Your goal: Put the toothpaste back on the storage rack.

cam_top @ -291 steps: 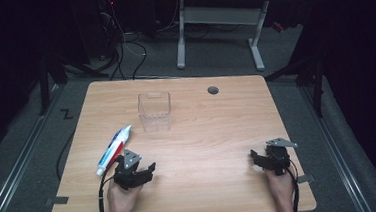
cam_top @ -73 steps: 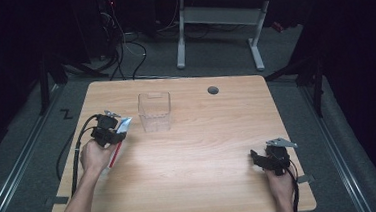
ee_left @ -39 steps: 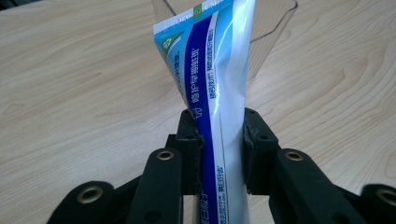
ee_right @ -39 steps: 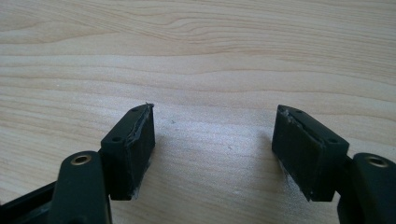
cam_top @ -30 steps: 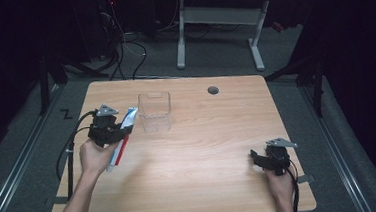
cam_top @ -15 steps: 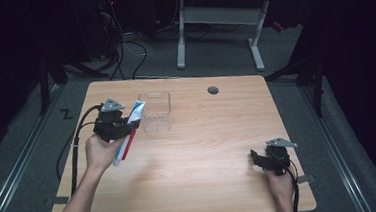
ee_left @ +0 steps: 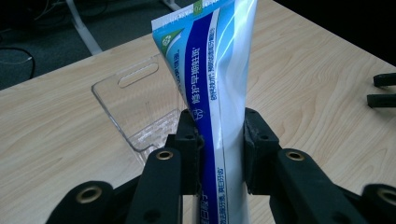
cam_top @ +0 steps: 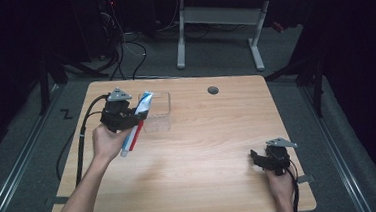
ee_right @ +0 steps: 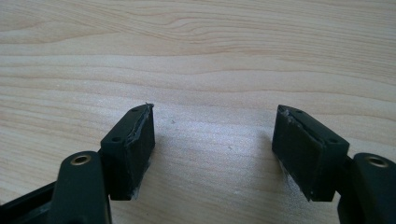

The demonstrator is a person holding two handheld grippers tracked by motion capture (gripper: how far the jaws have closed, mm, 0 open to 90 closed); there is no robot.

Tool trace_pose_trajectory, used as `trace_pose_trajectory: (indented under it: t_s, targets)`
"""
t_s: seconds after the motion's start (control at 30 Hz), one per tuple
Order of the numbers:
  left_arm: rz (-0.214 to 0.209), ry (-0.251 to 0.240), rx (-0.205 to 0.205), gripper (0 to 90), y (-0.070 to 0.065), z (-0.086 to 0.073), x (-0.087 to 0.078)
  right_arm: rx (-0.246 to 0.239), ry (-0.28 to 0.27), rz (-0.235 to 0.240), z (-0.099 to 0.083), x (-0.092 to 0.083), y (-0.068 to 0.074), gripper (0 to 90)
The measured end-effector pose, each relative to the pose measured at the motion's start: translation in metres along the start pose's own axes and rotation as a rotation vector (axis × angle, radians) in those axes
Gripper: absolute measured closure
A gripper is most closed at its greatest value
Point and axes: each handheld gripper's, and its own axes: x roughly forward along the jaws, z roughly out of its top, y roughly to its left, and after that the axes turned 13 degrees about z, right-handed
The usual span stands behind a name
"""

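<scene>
We have lifted the blue-and-white toothpaste tube with the red cap [cam_top: 136, 122] off the wooden table [cam_top: 200, 170] and carried it up and to the right since 1 second ago; it now hangs tilted, its flat crimped end over the near-left edge of the clear plastic open-topped box [cam_top: 157, 113], its cap end pointing back towards our wrist. Our left gripper [cam_top: 127, 119] is clamped across the tube's middle, both pads pressed flat on it in the left gripper view [ee_left: 219, 140]. We judge that the carry is nearly done and what remains is to tip the tube into the box.

Our right gripper [cam_top: 261, 160] rests at the near-right of the table, well apart from the work, its jaws spread with nothing between them, bare wood showing in the right gripper view [ee_right: 212, 154].

Round about, 1 dark round cable hole [cam_top: 213, 90] lies beyond the box. In our way stands the box's near wall, which the cap end must clear.
</scene>
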Motion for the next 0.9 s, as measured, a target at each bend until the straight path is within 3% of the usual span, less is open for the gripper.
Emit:
trace_pose_trajectory:
  t_s: [0.9]
  targets:
    - [0.015,-0.028,0.013,71.8,0.001,0.029,0.017,0.000,0.000,0.000,0.000,0.000,0.000,30.0]
